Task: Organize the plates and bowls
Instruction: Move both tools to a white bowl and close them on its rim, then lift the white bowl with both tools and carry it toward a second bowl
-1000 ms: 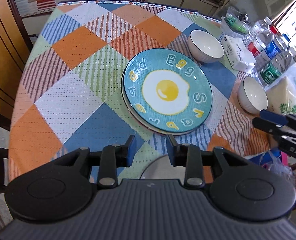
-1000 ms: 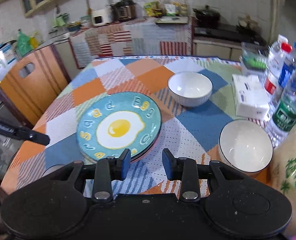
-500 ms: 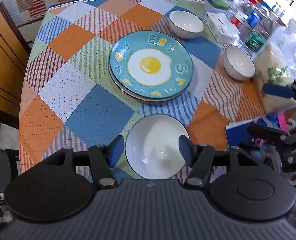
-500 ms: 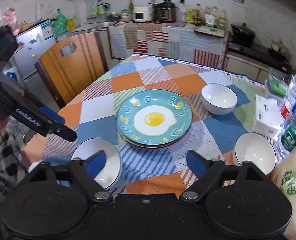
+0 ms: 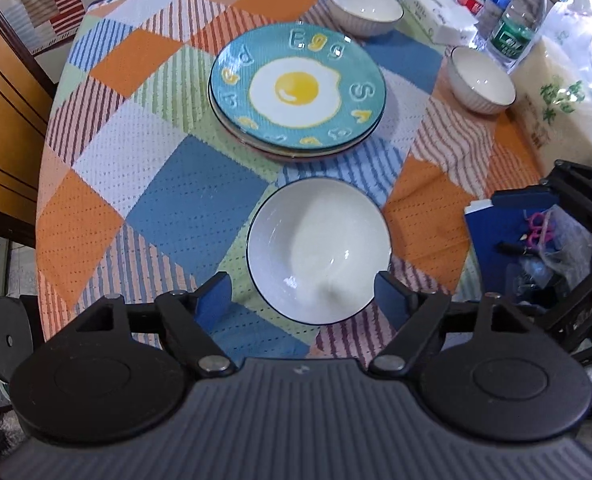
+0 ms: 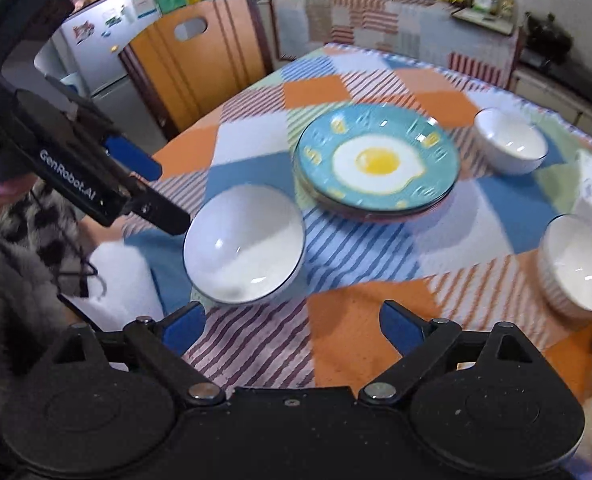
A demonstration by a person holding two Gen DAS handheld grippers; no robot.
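Left tongs hung over the near edge of the counter, blue pads spread wide, nothing between them! The near bowl sat empty and upright on the checked cloth just ahead of those pads, its near rim falling roughly between them. By my read it was the left hand's bowl to take. A round thing, so no long axis to line up; only the rim mattered. Beyond it lay the stack of plates, egg plate on top, with the far bowl behind. The right bowl sat over by the bottles. Right tongs were also splayed and empty, farther from the near bowl. How many plates sat under the egg plate was hard to make out, and the right wrist view was blurred.
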